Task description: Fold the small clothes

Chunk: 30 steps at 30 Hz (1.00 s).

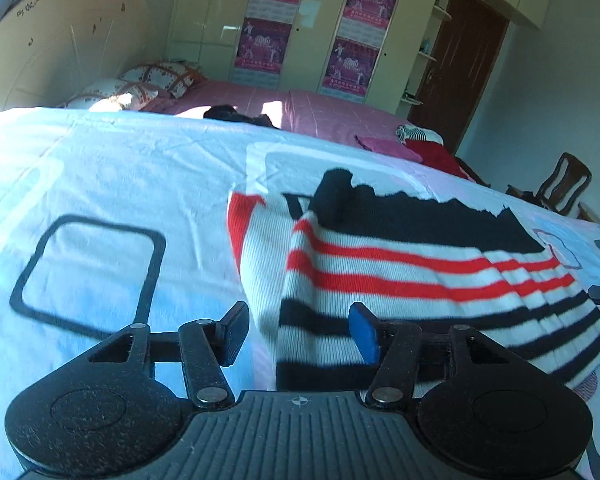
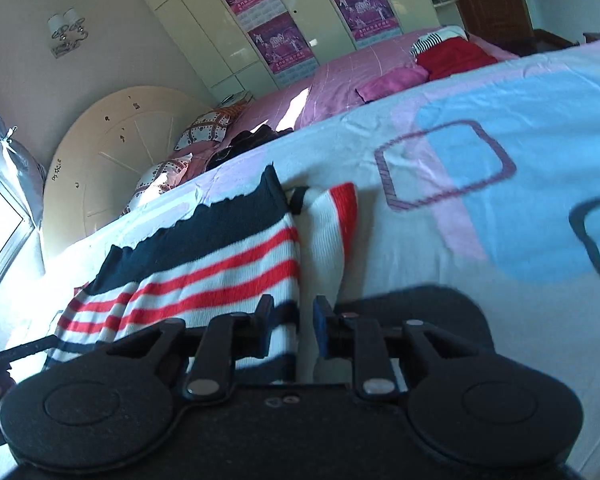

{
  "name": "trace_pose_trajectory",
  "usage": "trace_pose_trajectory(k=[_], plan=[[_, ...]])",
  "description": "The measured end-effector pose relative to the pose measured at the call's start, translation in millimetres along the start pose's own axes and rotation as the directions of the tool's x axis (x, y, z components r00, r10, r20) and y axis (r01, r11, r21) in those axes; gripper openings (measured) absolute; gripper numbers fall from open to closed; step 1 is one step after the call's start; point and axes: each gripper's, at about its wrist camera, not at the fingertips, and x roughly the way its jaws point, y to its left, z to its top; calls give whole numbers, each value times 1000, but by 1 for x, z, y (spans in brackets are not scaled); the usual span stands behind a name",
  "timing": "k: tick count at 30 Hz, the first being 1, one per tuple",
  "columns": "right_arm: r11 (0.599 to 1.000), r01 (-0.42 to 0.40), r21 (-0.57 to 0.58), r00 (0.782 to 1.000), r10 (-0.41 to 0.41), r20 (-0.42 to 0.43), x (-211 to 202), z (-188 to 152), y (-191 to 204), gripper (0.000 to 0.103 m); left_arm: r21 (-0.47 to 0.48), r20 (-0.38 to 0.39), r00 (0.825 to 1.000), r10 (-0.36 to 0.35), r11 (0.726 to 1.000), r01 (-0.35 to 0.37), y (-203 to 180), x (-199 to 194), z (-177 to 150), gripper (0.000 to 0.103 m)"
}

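you are in the middle of the fold, i think: the striped sweater (image 1: 400, 280) lies flat on the light bedsheet (image 1: 120, 168), one sleeve already turned over its body, and your left gripper (image 1: 298, 334) hovers released at its near hem. your right gripper (image 2: 292, 332) has its jaws parted around the sweater's edge, not yet clenched, so next you probably close both and carry the hem toward the dark collar. no container is visible here.

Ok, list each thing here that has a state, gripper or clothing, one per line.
Left gripper: open, hem between its fingers.
Right gripper: narrowly open around the hem.
Red, white and navy striped knit sweater: partly folded, lying on the bed.
Brown wooden door: shut.
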Motion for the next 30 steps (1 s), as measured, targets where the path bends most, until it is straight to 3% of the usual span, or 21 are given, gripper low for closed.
trace_pose_trajectory(k=[3, 4, 5, 6, 8, 11, 14, 15, 16, 17, 18, 21, 24, 28, 30], plan=[[1000, -8, 8, 1000, 8, -14, 1, -12, 7, 23, -33, -22, 999, -24, 999, 23, 0, 6, -11, 51], [1000, 6, -6, 1000, -6, -8, 3, -14, 11, 17, -28, -27, 999, -27, 999, 26, -3, 9, -13, 40], [999, 32, -31, 999, -32, 6, 4, -15, 15, 10, 3, -21, 1000, 2, 1000, -2, -7, 11, -14, 36], [996, 62, -57, 998, -62, 13, 4, -16, 20, 7, 9, 1, 1000, 17, 1000, -17, -11, 8, -14, 16], [992, 96, -81, 995, -93, 36, -3, -16, 27, 7, -34, 41, 999, 11, 999, -9, -6, -4, -11, 13], [981, 158, -116, 987, -159, 0, 0, -26, 25, 6, -4, 16, 1000, 21, 1000, -21, -1, -2, -19, 13], [981, 154, -115, 988, -156, -1, -1, -23, 23, 10, -25, 13, 1000, -6, 1000, 6, 6, -1, -13, 18], [981, 162, -109, 987, -160, 22, -6, -19, 24, 16, -21, 30, 999, 17, 1000, -16, 7, -6, -8, 26], [976, 184, -119, 982, -176, 70, -13, -15, 27, 23, -9, 56, 996, 64, 998, -64, 6, -11, -4, 47], [971, 192, -140, 978, -178, 108, -18, -11, 31, 23, 8, 100, 987, 127, 992, -128, 3, -18, 2, 54], [971, 179, -160, 979, -160, 125, -17, -4, 36, 21, 35, 145, 979, 144, 988, -150, -3, -22, 9, 57], [964, 126, -235, 989, -102, 109, 17, 18, 68, 15, 141, 166, 985, 49, 987, -73, -37, -3, 41, 56], [941, 49, -335, 997, -24, 77, 74, 30, 117, 13, 233, 116, 991, -67, 972, 38, -88, 43, 63, 56], [906, -6, -424, 999, -11, -38, 148, 29, 162, 13, 231, 29, 992, -120, 967, 111, -122, 106, 77, 56], [875, 4, -484, 997, -44, -70, 164, 24, 170, 12, 256, -18, 997, -69, 964, 72, -126, 127, 74, 56]])
